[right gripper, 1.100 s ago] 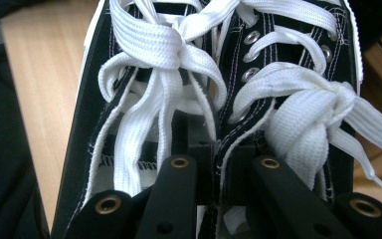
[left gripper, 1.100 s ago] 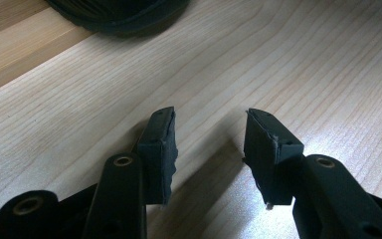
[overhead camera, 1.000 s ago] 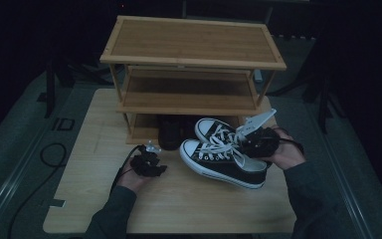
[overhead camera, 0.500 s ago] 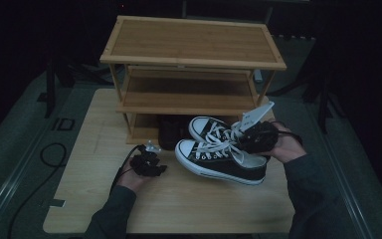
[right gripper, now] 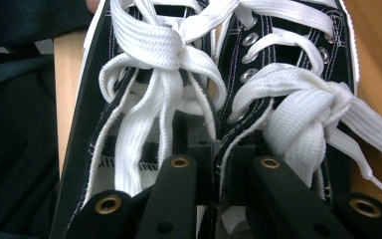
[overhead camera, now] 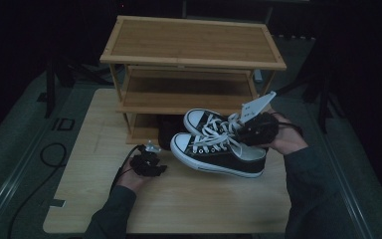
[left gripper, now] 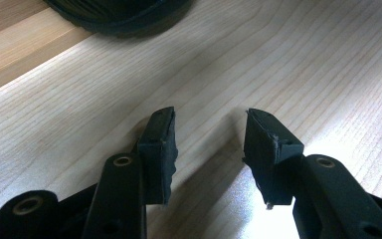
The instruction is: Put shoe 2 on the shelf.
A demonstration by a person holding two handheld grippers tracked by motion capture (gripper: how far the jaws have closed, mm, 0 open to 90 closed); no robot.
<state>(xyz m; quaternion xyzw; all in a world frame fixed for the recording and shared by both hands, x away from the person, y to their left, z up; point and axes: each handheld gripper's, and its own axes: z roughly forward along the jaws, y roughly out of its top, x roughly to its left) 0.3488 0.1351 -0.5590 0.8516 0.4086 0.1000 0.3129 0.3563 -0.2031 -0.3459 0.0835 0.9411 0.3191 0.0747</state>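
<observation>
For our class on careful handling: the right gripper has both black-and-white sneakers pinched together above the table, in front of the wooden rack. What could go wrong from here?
1. The right gripper pinches only the adjoining inner collars of the sneakers; one could slip free and drop onto the table.
2. Loose white laces hang around the jaws and could snag on release.
3. The toes point at the rack, whose shelf edge is close; they may bump it.
</observation>
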